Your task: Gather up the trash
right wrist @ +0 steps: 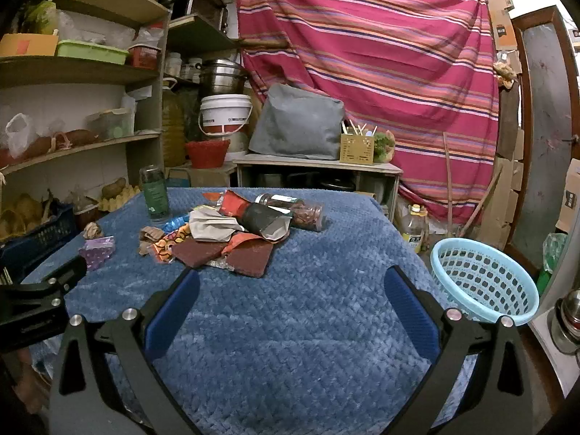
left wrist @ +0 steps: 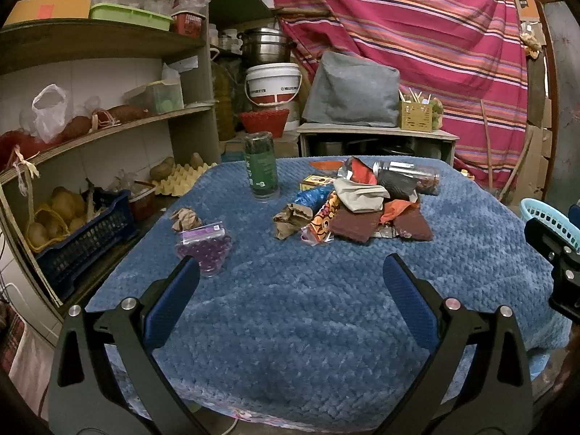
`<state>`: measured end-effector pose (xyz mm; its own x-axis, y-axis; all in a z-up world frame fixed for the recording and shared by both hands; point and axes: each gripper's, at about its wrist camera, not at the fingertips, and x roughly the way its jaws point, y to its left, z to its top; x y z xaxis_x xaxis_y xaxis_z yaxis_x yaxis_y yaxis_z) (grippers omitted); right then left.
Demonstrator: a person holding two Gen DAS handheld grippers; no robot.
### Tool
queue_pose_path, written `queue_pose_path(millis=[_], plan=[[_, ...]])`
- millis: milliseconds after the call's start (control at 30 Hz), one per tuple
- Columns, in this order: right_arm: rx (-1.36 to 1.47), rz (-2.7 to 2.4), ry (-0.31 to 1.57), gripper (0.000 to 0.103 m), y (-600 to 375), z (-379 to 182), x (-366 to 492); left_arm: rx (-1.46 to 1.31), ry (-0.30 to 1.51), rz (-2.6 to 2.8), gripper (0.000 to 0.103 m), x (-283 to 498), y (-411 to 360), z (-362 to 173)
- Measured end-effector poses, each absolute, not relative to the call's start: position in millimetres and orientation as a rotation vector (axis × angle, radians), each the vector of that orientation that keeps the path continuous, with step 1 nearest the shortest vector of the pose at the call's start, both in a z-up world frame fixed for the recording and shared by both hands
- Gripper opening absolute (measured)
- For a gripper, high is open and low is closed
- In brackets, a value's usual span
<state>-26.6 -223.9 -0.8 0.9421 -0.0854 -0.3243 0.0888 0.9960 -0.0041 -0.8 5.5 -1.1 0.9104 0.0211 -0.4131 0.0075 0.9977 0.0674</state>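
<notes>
Hovering: left gripper agape | right gripper agape | labels unreadable

This is looking like a household storeroom or pantry. Wooden shelves are holding boxes, bags and a green tray, with potatoes sitting in a dark crate and an egg carton. Steel pots are stacking over a white bucket, a striped cloth is hanging as a backdrop, and cardboard boxes are piling up beside it.
</notes>
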Motion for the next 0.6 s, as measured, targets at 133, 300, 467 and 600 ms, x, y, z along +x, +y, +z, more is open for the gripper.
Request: queue_pose_path(millis=[133, 300, 467, 600], plan=[[0.009, -0.09, 0.33, 0.099, -224, 1, -26, 0.066, 0.439, 0.002, 0.098, 0, 7, -1], [0.004, -0.095, 0.334, 0.099, -225, 3, -24, 0.064, 0.438, 0.006, 0.098, 2, 8, 0], [-0.002, -0.099, 0.339, 0.099, -228, 7, -20, 0.05, 0.445, 0.015, 0.098, 6, 11, 1], [-0.01, -0.1, 0.344, 0.099, -226, 11, -15, 0.044, 0.454, 0.03, 0.098, 14, 14, 3]])
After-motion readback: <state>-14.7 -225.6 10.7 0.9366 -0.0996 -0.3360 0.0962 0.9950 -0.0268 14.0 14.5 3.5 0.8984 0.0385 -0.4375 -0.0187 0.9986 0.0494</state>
